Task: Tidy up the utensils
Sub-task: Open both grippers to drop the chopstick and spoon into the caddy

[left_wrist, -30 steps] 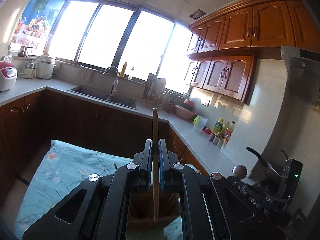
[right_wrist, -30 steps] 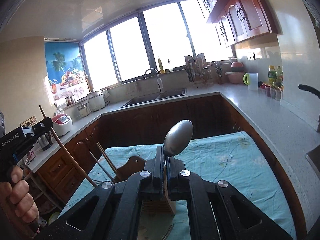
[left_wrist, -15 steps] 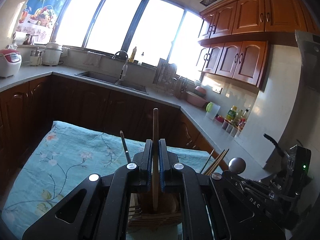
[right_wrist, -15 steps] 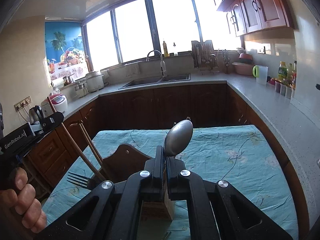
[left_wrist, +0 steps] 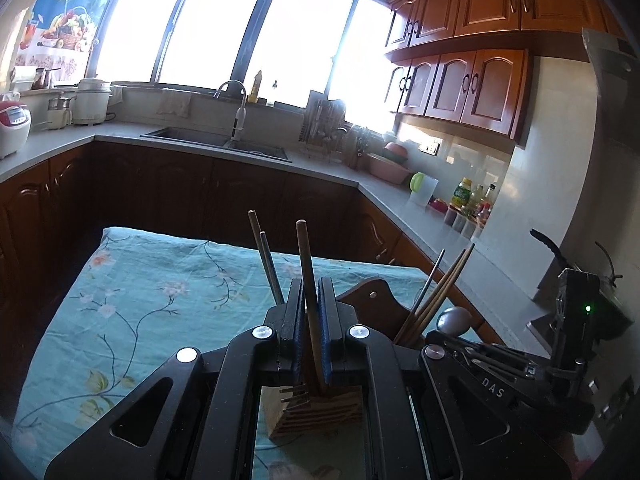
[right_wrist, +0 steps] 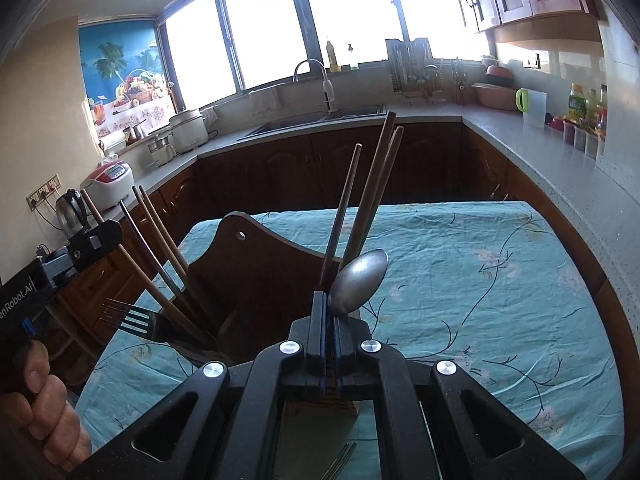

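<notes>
My left gripper (left_wrist: 310, 300) is shut on a wooden chopstick (left_wrist: 306, 264), whose lower end is down in the wooden utensil holder (left_wrist: 316, 410). My right gripper (right_wrist: 327, 312) is shut on the handle of a metal spoon (right_wrist: 359, 282), bowl up, over the holder's right side. The holder's dark wooden back (right_wrist: 256, 276) rises behind. A fork (right_wrist: 134, 318) and wooden chopsticks (right_wrist: 160, 232) lean in its left part; more chopsticks (right_wrist: 372, 188) stand in the middle. The left gripper also shows in the right wrist view (right_wrist: 86, 246).
The holder stands on a table with a teal flowered cloth (right_wrist: 480, 280). Dark kitchen cabinets, a grey counter and a sink (left_wrist: 216, 140) lie beyond. Bottles and a cup (right_wrist: 534, 108) sit on the right counter. Metal utensils (right_wrist: 340, 462) lie on the cloth under my right gripper.
Both grippers have come down toward the holder. The chopstick in my left gripper now reaches into the holder, and the spoon sits lower over it.
</notes>
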Tool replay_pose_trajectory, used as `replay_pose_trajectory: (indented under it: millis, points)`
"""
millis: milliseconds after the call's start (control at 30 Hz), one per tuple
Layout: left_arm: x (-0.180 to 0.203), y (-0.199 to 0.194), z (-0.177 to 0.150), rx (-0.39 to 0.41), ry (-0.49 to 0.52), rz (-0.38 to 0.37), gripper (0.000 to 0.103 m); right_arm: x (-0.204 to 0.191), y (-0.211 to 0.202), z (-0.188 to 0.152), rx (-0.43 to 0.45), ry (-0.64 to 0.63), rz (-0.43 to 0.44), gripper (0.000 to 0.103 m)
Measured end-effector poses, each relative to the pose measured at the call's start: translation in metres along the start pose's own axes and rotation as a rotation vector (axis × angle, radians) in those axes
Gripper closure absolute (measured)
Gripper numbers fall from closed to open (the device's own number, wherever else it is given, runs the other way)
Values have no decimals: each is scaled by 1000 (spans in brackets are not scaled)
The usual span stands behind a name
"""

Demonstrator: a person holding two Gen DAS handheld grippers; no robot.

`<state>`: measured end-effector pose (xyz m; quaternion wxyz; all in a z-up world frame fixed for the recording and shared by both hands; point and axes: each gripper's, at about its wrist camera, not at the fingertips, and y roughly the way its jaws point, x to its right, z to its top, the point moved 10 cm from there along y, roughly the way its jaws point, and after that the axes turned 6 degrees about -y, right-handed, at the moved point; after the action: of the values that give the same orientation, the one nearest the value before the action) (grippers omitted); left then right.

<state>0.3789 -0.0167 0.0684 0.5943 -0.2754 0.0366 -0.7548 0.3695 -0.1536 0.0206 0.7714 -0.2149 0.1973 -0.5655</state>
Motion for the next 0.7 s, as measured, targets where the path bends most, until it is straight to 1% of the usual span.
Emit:
replay_pose_trajectory:
  millis: [100,233,333,567,600,633,700]
  points:
    - [-7,1,-4,-19,-10,15,96,0,-1,0,3,8,1,100]
    - [-14,4,-8,-24,-12,42,96,0,-1,0,3,12,0,100]
    - [-15,5,-7,-28,-24,35,96,1,-1,0,4,15,1,100]
    - [-14,6,-6,-33,-22,45,96,2,1,2,5,22,1,100]
    - [-14,6,-6,-37,-25,44,96,1,1,2,6,23,2,99]
    - [-15,6,-7,-40,-30,45,95,1,0,2,7,26,4,95]
    - [-15,5,-7,-48,-43,36,94,3,0,2,7,35,7,95]
